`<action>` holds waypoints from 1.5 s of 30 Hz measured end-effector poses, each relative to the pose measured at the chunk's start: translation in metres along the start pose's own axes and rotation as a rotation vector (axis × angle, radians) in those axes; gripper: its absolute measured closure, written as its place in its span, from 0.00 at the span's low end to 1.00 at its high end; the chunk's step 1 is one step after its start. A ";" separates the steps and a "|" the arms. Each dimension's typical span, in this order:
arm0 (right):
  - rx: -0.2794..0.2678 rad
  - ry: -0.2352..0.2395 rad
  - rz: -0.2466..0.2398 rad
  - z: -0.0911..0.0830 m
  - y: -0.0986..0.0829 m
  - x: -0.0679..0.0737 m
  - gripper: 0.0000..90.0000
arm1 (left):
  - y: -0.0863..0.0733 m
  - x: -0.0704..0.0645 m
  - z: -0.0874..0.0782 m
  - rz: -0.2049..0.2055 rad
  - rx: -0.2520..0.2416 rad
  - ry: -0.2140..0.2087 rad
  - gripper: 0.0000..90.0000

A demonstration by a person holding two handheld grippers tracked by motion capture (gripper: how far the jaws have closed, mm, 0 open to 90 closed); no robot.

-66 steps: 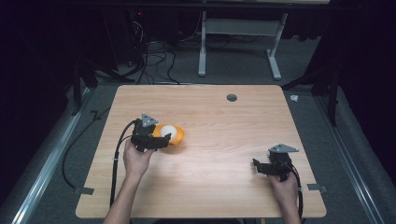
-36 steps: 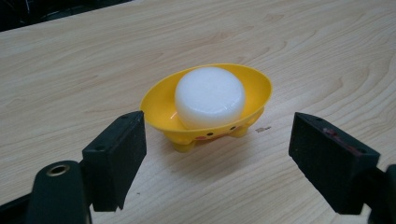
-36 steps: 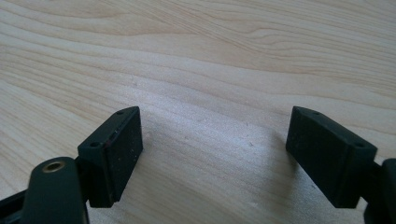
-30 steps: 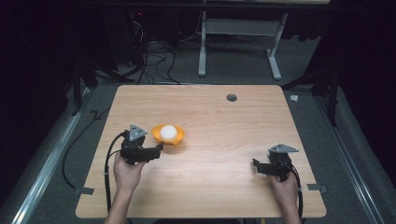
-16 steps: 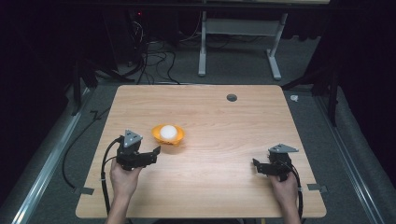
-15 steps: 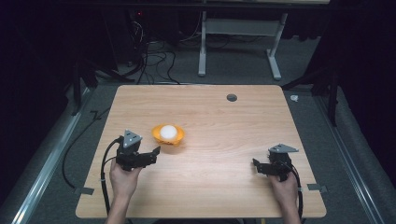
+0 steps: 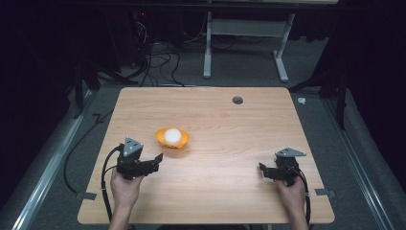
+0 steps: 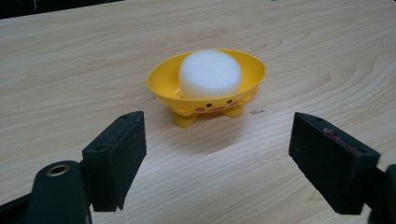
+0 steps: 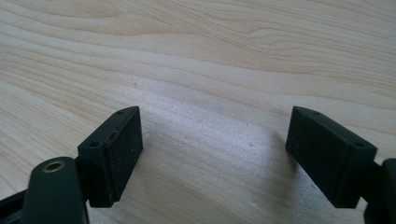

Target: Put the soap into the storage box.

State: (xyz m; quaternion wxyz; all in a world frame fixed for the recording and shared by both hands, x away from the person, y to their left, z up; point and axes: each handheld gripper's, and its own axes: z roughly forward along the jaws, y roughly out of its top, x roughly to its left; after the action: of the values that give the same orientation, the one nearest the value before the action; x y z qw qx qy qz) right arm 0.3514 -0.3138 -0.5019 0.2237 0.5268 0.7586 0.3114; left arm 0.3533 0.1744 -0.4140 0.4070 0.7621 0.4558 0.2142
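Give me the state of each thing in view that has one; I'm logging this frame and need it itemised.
Yellow duck-faced plastic bowl: upright on its feet, holding the puck.
White round foam puck: sitting inside the bowl, untouched.
Left gripper: open, empty, pointed at the bowl, short of it.
Right gripper: open, empty, over bare wood.
Light wooden table: bearing the bowl, left of centre.

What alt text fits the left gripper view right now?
A yellow bowl with a cartoon face and stubby feet stands on a wooden table, holding a white puck. The open left gripper frames it from the near side, its black jaws wide apart and touching nothing.
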 end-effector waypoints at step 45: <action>0.000 -0.001 0.000 0.000 0.000 0.000 0.22 | -0.051 0.015 0.016 -0.106 0.101 -0.006 0.22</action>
State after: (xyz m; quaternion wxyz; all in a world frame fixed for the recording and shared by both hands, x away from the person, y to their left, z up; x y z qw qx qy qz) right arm 0.3515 -0.3138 -0.5019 0.2239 0.5268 0.7587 0.3111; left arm 0.3452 0.1931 -0.4660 0.3799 0.7572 0.5045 0.1670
